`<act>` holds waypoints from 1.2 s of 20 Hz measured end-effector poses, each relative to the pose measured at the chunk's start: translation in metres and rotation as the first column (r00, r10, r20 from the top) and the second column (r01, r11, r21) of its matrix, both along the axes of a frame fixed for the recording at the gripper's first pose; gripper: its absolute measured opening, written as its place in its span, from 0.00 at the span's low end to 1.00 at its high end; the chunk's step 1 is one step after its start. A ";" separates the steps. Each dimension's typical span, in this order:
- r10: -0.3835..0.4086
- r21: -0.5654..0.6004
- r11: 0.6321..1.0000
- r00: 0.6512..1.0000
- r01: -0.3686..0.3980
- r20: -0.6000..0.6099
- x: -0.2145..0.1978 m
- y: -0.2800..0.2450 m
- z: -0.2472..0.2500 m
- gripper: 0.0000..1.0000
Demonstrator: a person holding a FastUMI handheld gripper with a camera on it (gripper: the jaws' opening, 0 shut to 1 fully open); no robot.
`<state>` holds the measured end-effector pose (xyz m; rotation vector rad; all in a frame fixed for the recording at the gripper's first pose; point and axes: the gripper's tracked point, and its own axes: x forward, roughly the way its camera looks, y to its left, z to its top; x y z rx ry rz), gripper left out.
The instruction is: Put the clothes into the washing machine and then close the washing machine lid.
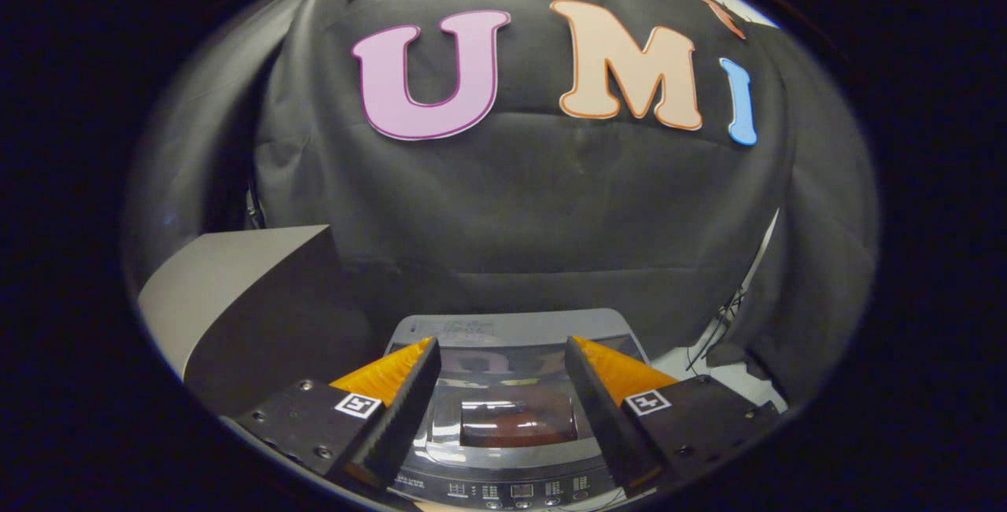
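A grey top-loading washing machine (503, 331) stands below and just ahead of my fingers. Its glass lid (515, 394) lies flat and closed, and through it I see something reddish-brown (515, 424) inside the drum. The control panel (503, 488) runs along the machine's near edge under the fingers. My gripper (501, 348) hovers above the lid, open, with nothing between its fingers (413, 386).
A grey box-like surface (236, 284) stands to the left of the machine. Cables (720, 323) hang at the right beside a pale floor patch. The black cloth wall rises close behind the machine.
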<state>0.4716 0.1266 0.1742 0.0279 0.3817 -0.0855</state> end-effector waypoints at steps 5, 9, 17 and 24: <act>-0.005 0.019 1.000 1.000 0.005 0.020 -0.001 0.000 0.002 0.97; -0.014 0.036 0.999 0.999 0.013 0.032 -0.002 0.000 0.002 0.97; -0.054 0.084 0.995 0.997 0.050 0.048 -0.012 -0.006 0.003 0.97; -0.065 0.125 0.991 0.995 0.055 0.073 -0.025 -0.015 0.009 0.96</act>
